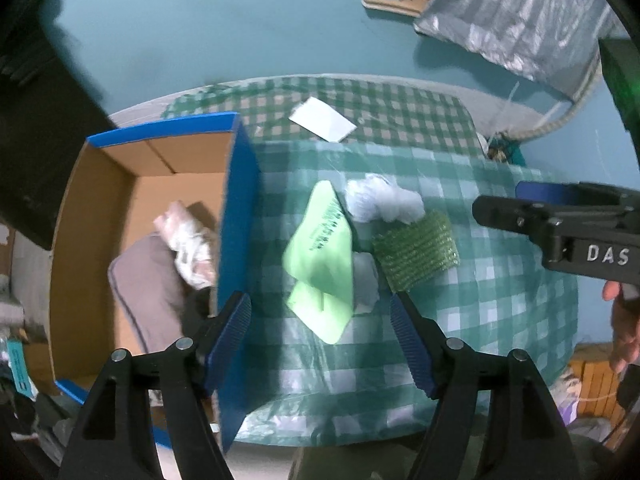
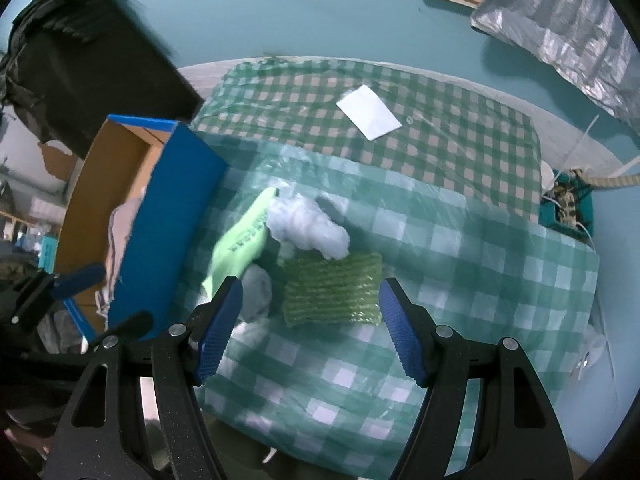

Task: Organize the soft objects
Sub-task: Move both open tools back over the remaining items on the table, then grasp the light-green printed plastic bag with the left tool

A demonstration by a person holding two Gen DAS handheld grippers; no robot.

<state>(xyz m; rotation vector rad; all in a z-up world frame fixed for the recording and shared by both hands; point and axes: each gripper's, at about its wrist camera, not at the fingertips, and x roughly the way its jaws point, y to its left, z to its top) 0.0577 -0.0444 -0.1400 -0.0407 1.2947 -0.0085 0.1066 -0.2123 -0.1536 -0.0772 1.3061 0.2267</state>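
A light green cloth (image 1: 320,264) (image 2: 244,240), a white fluffy wad (image 1: 382,200) (image 2: 308,228), a dark green knitted pad (image 1: 416,252) (image 2: 332,292) and a small grey-white piece (image 1: 364,280) (image 2: 256,292) lie together on the checked tablecloth (image 1: 500,280) (image 2: 460,264). A blue-sided cardboard box (image 1: 236,208) (image 2: 168,216) stands to their left and holds a grey cloth (image 1: 148,296) and a crumpled pale item (image 1: 188,248). My left gripper (image 1: 320,336) is open above the light green cloth. My right gripper (image 2: 310,320) is open, its jaws either side of the knitted pad; it also shows in the left wrist view (image 1: 560,220).
A white card (image 1: 322,120) (image 2: 370,112) lies at the far side of the table. A silver foil sheet (image 1: 516,20) (image 2: 560,28) hangs at the back right against the teal wall. A dark bulky object (image 1: 40,120) (image 2: 88,64) stands behind the box.
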